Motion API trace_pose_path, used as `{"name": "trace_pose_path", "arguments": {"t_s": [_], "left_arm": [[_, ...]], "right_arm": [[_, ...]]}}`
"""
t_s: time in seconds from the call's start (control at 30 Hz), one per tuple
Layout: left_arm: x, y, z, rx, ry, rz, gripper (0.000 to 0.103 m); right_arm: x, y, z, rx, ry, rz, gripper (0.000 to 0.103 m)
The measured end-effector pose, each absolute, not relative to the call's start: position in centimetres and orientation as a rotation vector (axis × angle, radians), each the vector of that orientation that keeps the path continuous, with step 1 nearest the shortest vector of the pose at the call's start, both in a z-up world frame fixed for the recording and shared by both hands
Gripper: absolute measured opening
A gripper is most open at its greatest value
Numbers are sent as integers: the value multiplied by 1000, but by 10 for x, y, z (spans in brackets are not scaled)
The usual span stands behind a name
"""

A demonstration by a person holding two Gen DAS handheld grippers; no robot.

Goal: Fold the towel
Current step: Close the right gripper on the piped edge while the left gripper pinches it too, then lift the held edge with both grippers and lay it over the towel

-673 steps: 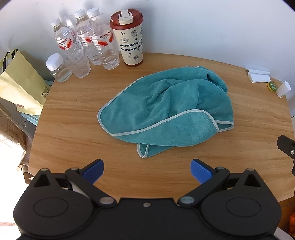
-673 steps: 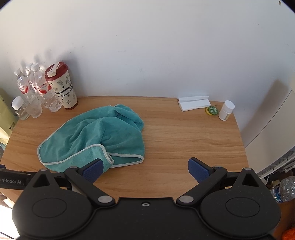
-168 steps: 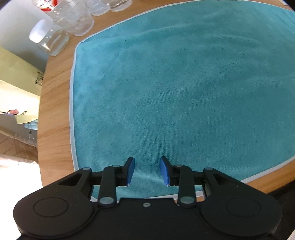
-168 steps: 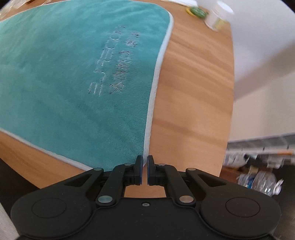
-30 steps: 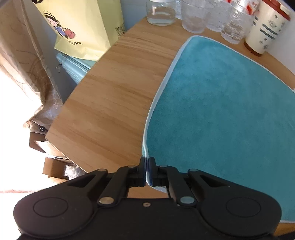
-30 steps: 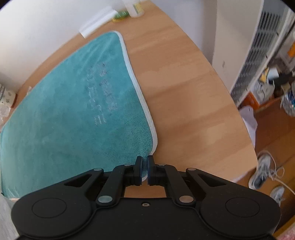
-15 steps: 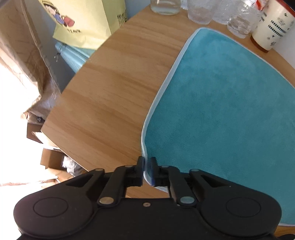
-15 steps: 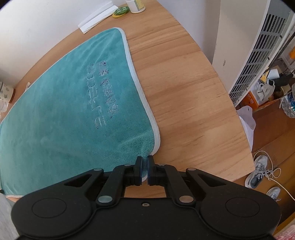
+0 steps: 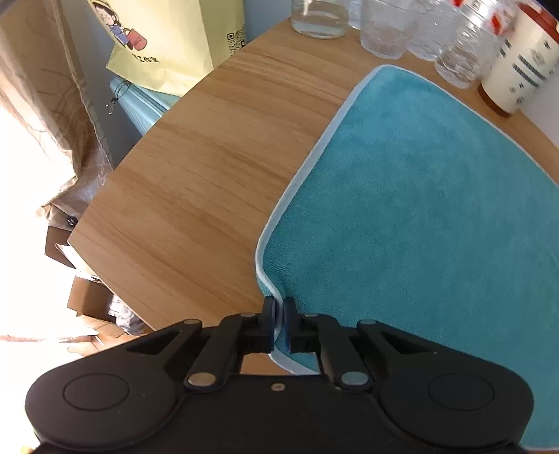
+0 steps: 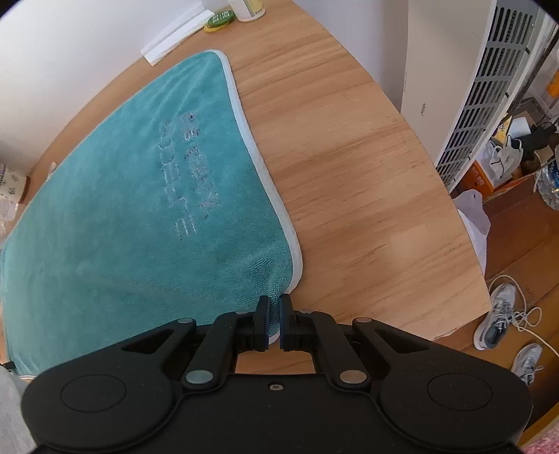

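Observation:
A teal towel with a pale hem lies spread flat on the wooden table. My left gripper is shut on the towel's near left corner, whose hem rises between the blue pads. In the right wrist view the same towel shows stitched lettering near its right edge. My right gripper is shut on the near right corner, lifted slightly off the wood.
Clear bottles and a glass and a cream tumbler stand at the far left edge of the towel. A yellow paper bag hangs off the table's left. White paper and a small jar sit far right.
Both grippers have moved forward over the table with the near corners pinched; the corners have lifted a little and the far objects look closer.

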State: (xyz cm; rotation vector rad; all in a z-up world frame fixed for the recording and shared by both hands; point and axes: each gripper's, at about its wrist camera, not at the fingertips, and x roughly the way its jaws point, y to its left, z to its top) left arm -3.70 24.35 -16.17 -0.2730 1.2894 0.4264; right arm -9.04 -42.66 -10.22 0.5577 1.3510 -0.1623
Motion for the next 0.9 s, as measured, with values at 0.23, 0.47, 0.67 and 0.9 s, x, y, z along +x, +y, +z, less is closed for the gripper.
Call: {"name": "trace_pose_path", "arguments": {"t_s": [0.23, 0.47, 0.67, 0.9], "left_arm": [[-42, 245, -140, -294, 1276, 393, 4], [-24, 260, -112, -392, 1224, 385, 4], [21, 267, -89, -464, 1128, 362, 4], [77, 271, -93, -510, 1074, 359, 4]], "right_arm": [[-96, -428, -87, 567, 1330, -156, 4], [-64, -441, -66, 670, 1274, -155, 3], [-8, -451, -50, 693, 1173, -135, 3], [63, -456, -65, 720, 1127, -131, 3]]}}
